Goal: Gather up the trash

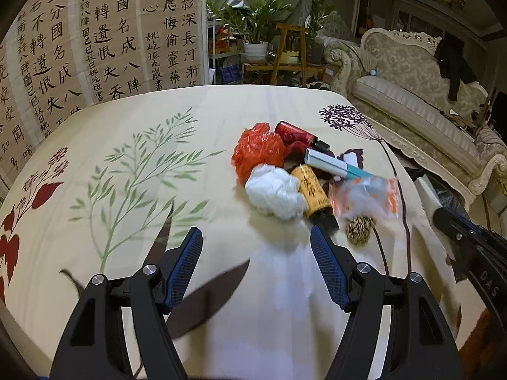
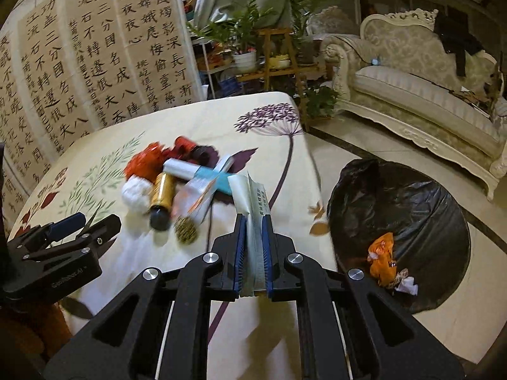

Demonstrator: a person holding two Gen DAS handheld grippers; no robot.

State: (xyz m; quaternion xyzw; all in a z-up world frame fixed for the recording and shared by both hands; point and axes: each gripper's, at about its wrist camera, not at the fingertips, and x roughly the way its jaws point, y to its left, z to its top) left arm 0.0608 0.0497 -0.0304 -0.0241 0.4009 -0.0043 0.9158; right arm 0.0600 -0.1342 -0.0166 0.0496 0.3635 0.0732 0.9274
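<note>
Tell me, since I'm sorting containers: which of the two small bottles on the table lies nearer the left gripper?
The gold bottle, black cap toward the left gripper, beside the white wad. The red bottle lies farther back, behind the orange bag.

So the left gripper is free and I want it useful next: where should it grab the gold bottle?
Grip the gold bottle across the middle of its round body, coming from above on the near side. It lies flat with its black cap toward the open left gripper, and the white wad crowds its left flank, so set the jaws crosswise, clear of the wad.
</note>
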